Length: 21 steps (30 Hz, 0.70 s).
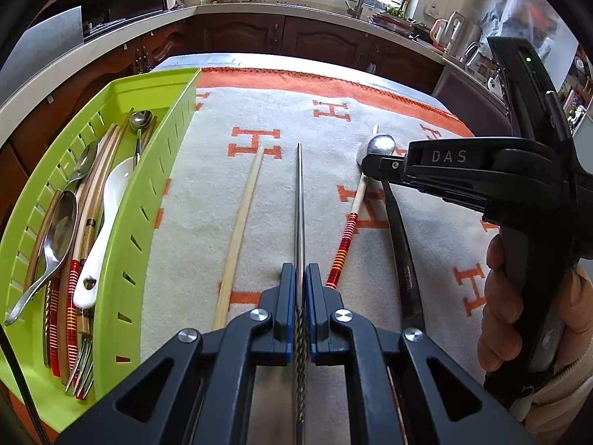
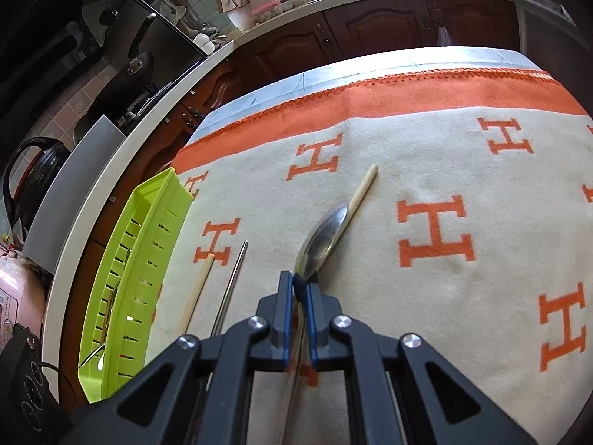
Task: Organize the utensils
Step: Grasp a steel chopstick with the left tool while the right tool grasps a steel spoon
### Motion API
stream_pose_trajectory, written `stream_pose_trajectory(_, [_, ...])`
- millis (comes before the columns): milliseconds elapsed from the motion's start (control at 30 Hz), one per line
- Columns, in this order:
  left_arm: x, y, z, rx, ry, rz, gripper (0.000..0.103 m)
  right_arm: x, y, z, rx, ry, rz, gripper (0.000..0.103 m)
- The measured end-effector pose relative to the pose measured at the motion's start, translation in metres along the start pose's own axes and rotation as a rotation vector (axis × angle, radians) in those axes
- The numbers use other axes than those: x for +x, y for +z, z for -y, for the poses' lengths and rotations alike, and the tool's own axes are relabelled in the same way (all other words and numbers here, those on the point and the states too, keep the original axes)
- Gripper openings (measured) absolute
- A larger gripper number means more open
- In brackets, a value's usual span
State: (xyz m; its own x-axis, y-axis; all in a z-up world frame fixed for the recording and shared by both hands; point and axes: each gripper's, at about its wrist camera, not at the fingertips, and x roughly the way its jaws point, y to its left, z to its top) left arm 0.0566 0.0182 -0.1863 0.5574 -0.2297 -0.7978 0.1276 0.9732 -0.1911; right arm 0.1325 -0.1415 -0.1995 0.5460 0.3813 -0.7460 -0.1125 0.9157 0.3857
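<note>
Where the left wrist view looks down, the left gripper (image 1: 300, 278) pinches a metal chopstick (image 1: 299, 200) over the blanket (image 1: 207, 200), beside the green tray (image 1: 122, 244) of utensils. Right wrist view: right gripper (image 2: 299, 285) clamped on a spoon (image 2: 326, 241) lying against a wooden chopstick (image 2: 361, 191).

A table (image 1: 222, 60) is carrying a cream blanket (image 1: 333, 200) with orange H marks and an orange border. Left of the left claw (image 1: 300, 278), a green tray (image 1: 148, 193) is sitting on the blanket. A wooden chopstick (image 1: 241, 222) is lying just left of that claw; a red-banded chopstick (image 1: 350, 230) and a dark-handled spoon (image 1: 380, 145) are lying to its right.
</note>
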Motion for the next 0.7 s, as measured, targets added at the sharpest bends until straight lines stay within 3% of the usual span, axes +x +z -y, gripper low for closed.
stream_pose_trajectory(333, [-0.002,0.004,-0.014,-0.084,-0.07,-0.012,0.003,-0.023,-0.001,0.002,0.006,0.031,0.013,0.002])
stream_pose_trajectory(700, [-0.045,0.021,-0.015,-0.083,-0.072,0.09,0.003,-0.06,0.002,-0.013,-0.015,0.084,0.044,0.002])
